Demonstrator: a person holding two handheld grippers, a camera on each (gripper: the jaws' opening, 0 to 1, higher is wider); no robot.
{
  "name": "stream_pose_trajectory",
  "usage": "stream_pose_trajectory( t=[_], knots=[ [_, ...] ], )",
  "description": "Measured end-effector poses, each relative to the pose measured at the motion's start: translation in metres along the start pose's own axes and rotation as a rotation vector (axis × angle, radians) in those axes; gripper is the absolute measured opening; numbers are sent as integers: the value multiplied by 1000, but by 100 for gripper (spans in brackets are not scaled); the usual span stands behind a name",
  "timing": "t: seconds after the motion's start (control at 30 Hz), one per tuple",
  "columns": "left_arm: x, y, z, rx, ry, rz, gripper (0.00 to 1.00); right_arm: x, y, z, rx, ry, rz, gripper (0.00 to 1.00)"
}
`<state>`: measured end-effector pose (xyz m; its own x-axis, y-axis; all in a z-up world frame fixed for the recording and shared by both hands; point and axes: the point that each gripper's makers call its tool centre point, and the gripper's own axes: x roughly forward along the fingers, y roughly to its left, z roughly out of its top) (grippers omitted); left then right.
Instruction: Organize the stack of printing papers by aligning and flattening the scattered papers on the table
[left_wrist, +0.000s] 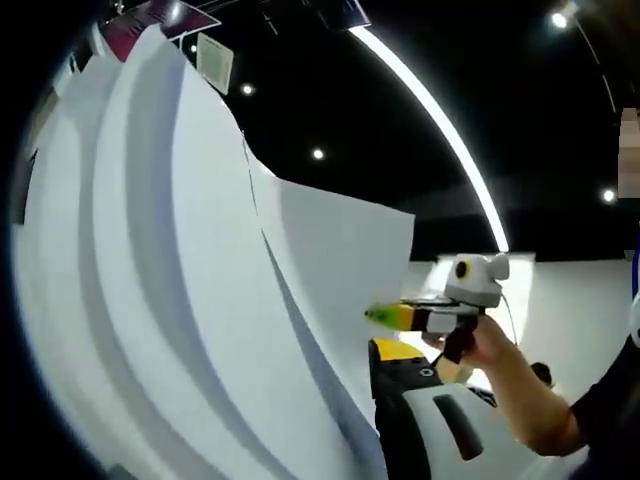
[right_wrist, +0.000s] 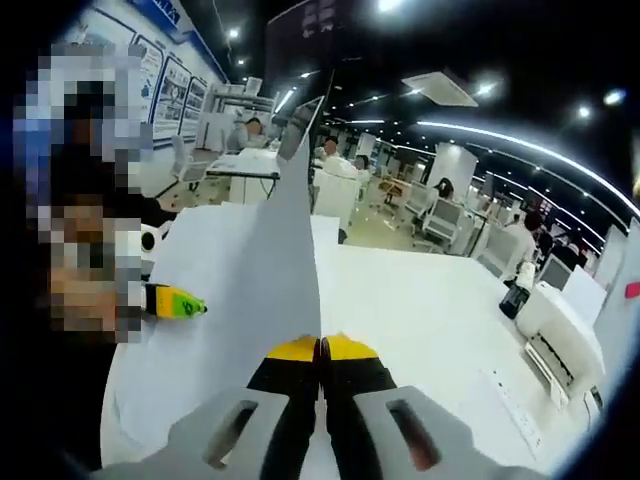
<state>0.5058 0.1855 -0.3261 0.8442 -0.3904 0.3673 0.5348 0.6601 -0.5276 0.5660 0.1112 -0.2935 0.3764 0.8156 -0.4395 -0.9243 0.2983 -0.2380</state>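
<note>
left gripper view: our left gripper (left_wrist: 400, 365) has its fingers clamped on the papers (left_wrist: 200, 300), sheets lifted and fanned upward, right gripper (left_wrist: 392, 316) gripping the far edge | right gripper view: right gripper (right_wrist: 321, 352) fingers pinched shut on the paper edge, stack rising edge-on above the surface (right_wrist: 420, 300), left gripper (right_wrist: 178, 302) opposite, equally near.

Papers lifted off the bench, one gripper at each side

In the right gripper view the papers (right_wrist: 270, 270) rise straight ahead of the right gripper (right_wrist: 322, 350), its jaws closed on their lower edge — the bench (right_wrist: 420, 300) spreads beyond and to the right, the left gripper (right_wrist: 180, 302) meets the sheets at the left. In the left gripper view the papers (left_wrist: 200, 300) stand left of the left gripper (left_wrist: 395, 365) — the right gripper (left_wrist: 385, 317) touches their far edge.
</note>
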Motion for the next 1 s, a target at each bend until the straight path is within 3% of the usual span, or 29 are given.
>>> stream_pose_trajectory(
  t=[1.0],
  knots=[
    [0, 1, 1, 3, -1, 2, 25, 18, 24, 5, 11, 0, 72, 0]
  ],
)
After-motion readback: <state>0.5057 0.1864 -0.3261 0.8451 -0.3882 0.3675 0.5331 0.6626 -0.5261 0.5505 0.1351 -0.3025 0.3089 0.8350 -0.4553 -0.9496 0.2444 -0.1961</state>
